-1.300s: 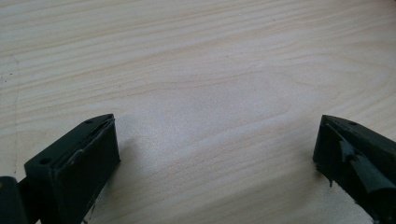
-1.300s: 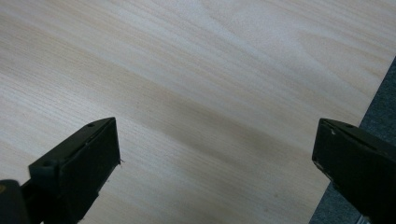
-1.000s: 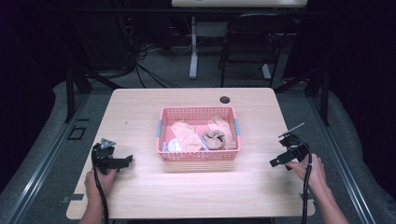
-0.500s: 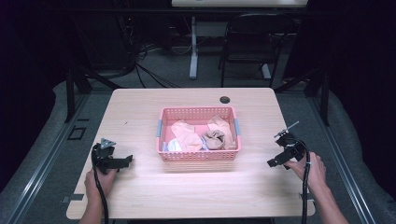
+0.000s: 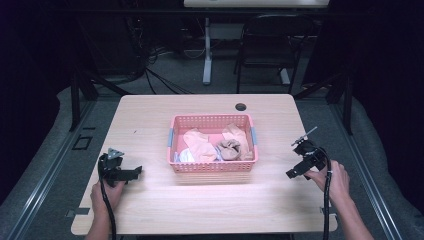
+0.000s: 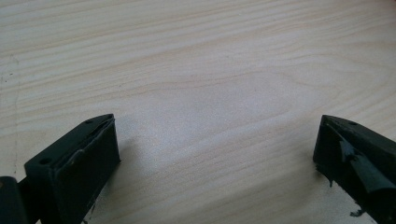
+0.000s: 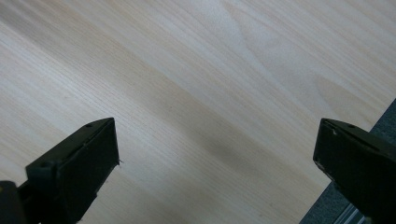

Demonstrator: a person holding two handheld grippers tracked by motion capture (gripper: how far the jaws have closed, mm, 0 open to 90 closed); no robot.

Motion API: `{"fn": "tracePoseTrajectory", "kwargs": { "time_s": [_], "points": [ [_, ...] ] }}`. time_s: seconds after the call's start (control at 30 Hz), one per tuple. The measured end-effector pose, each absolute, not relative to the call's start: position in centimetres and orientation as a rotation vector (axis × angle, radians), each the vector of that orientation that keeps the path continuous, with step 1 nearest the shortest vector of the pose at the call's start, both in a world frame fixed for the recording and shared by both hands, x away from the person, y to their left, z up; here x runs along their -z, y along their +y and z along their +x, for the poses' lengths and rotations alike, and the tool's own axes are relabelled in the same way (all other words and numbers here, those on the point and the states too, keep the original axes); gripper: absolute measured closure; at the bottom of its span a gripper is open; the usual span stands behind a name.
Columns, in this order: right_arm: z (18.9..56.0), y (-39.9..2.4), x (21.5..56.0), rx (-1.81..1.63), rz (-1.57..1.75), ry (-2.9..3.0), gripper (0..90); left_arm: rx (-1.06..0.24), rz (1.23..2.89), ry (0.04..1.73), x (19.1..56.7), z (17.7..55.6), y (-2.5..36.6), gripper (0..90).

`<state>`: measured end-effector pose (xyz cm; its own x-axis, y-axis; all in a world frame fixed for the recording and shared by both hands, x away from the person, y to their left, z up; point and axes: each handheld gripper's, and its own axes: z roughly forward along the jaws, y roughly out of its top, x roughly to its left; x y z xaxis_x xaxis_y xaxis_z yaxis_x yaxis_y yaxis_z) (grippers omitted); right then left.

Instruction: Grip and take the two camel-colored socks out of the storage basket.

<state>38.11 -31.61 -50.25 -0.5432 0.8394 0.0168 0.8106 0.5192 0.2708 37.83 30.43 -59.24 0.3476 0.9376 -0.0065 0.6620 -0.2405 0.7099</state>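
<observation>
On the wooden table [image 5: 150, 125], pink basket [image 5: 213, 167] of crumpled cloths [image 5: 202, 145] at centre, my left gripper [image 5: 134, 173] and right gripper [image 5: 292, 173] flanking it, well apart from it, both with jaws wide apart, empty

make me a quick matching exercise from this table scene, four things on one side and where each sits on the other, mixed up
Things:
1. pink basket
2. left tool
3. right tool
4. dark round hole

Places:
A. table's far edge, behind the basket
B. near the table's right edge, jaws wide apart
C. middle of the table, cloths inside
D. near the table's left edge, jaws wide apart

Pairs: 1-C, 2-D, 3-B, 4-A
</observation>
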Motion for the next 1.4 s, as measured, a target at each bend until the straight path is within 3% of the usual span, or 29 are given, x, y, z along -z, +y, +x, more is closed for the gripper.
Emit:
{"fn": "tracePoseTrajectory", "kwargs": {
  "time_s": [0.97,1.4],
  "points": [
    [39.7,-26.0,42.0,-0.428,1.256,2.695,0.0,-0.573,1.991,1.392,59.2,37.8,30.4,0.0],
    [42.5,-19.5,42.0,-0.461,1.163,2.781,0.0,-0.574,1.993,1.392,59.2,37.8,30.4,0.0]
  ]
}}
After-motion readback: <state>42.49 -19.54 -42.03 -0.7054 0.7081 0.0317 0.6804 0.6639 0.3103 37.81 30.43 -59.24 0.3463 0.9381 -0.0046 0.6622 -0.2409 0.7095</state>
